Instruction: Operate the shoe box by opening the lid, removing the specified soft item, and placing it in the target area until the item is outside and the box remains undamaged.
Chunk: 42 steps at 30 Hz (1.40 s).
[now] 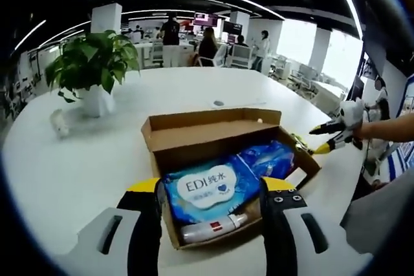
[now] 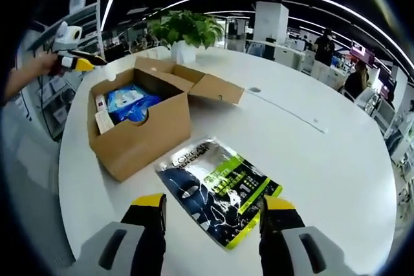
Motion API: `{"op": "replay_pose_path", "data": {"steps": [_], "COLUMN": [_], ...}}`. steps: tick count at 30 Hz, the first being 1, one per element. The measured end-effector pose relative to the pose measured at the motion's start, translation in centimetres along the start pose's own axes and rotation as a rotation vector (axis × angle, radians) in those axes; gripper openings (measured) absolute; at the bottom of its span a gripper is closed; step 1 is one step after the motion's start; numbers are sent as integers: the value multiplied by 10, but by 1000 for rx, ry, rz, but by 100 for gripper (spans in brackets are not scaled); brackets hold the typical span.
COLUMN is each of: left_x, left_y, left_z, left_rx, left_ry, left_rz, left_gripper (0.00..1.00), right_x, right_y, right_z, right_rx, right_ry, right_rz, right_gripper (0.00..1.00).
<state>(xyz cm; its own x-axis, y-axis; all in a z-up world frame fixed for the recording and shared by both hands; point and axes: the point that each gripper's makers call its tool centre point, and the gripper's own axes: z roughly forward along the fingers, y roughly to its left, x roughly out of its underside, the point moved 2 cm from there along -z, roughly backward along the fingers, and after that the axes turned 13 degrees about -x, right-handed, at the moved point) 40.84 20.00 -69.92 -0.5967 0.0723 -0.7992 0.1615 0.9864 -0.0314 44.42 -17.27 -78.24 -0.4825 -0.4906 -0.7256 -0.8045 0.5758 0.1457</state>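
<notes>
Cardboard shoe box [image 1: 223,135]: brown, lid flap folded back and open, standing on the white round table [image 1: 77,172]; in the right gripper view the same box [image 2: 139,124] sits left of centre.
Box contents: a blue wet-wipes pack [image 1: 207,189] printed "EDI", a second blue pack [image 1: 268,158] behind it, and a white tube with a red band [image 1: 210,229] along the near wall; the lower parts of all three are hidden by the box wall and my jaws.
Soft item outside: a silver, black and green L'Oreal pouch [image 2: 217,189] lies flat on the table just beside the box; whether they touch I cannot tell.
My left gripper [image 1: 210,214]: jaws spread wide and empty, their yellow-tipped ends in front of the box's near edge; contact with the cardboard is unclear.
My right gripper [image 2: 217,224]: jaws apart, holding nothing, straddling the near end of the pouch from my view.
Other gripper seen across: [image 1: 336,135] at the far right, partly cut off, jaw gap hard to read.
Surroundings: potted plant [image 1: 90,69] on the table; people at desks [image 1: 207,43], small and blurred.
</notes>
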Motion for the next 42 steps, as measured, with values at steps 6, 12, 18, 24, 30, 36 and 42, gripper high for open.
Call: {"op": "replay_pose_path", "data": {"steps": [6,12,18,24,30,36,42], "left_x": [9,34,52,62,65,67,68], "left_y": [22,29,28,30,31,32,35], "left_z": [-2,2,8,13,10,11,11], "left_rx": [-122,-165,-167,-168,-181,-168,-168], "left_ry": [27,113,176,221,223,219,216], "left_rz": [-118,-129,-114,-154,-158,-172,-208], "left_gripper": [56,40,35,34,29,27,22], "right_x": [-18,-39,-58,-79,-97,-108,-111], "right_y": [5,14,30,53,72,87,98], "right_z": [-5,-6,-1,14,32,48,67], "right_rx": [4,-14,-49,-97,-137,-157,-178], "right_ry": [-53,-86,-103,-114,-128,-135,-129], "right_rz": [71,107,110,94,81,66,69], "right_gripper": [53,51,50,49,47,44,42]}}
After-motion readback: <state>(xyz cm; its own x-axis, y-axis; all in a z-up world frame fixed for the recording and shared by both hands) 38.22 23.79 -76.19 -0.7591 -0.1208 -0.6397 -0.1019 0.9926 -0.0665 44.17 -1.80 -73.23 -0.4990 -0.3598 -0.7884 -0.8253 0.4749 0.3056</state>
